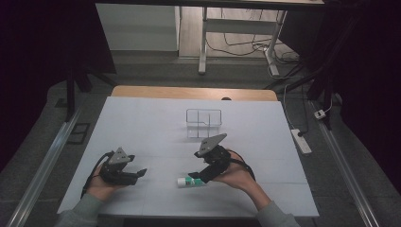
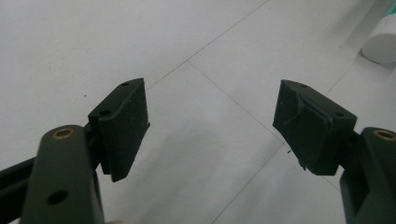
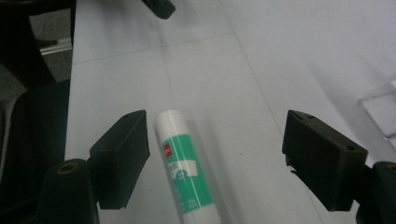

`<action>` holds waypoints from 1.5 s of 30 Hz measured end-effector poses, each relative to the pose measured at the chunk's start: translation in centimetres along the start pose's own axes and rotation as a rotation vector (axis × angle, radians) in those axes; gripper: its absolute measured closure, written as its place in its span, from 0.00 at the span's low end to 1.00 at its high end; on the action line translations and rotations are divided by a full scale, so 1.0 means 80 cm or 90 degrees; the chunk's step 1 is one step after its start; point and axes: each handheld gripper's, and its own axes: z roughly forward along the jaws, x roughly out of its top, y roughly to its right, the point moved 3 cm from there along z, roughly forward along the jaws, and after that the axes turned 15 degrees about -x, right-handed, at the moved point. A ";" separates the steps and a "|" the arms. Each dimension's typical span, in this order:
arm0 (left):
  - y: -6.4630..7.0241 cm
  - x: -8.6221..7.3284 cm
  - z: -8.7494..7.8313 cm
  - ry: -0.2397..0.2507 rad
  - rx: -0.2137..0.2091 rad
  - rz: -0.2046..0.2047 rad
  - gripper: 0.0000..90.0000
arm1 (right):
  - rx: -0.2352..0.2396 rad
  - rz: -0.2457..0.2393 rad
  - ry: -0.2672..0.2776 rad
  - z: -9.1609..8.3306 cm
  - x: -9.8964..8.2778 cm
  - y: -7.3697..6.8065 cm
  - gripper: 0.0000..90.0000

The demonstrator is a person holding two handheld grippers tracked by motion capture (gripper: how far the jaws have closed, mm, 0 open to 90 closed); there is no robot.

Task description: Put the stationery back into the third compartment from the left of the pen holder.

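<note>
Here, glue stick (image 3: pixel 187 170) flat on table (image 1: pixel 156 123), between wide-spread jaws of right claw (image 3: pixel 215 158), nearer one jaw.

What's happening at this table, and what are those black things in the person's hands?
A person sits at a white table holding a black two-jaw tool in each hand. The right tool is open, its jaws either side of a white and green glue stick lying flat, not yet gripped. The left tool is open over bare table. A clear, empty plastic organiser box stands farther back.
</note>
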 end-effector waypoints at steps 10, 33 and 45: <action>0.000 0.000 0.003 -0.008 -0.001 0.003 0.29 | 0.059 -0.056 -0.067 0.033 0.010 -0.024 0.25; 0.001 -0.001 0.005 -0.015 0.001 0.006 0.29 | 0.074 -0.167 -0.191 0.080 0.005 -0.058 0.54; 0.000 -0.001 0.003 -0.014 0.000 0.002 0.29 | 0.034 -0.214 -0.203 0.084 0.006 -0.060 0.71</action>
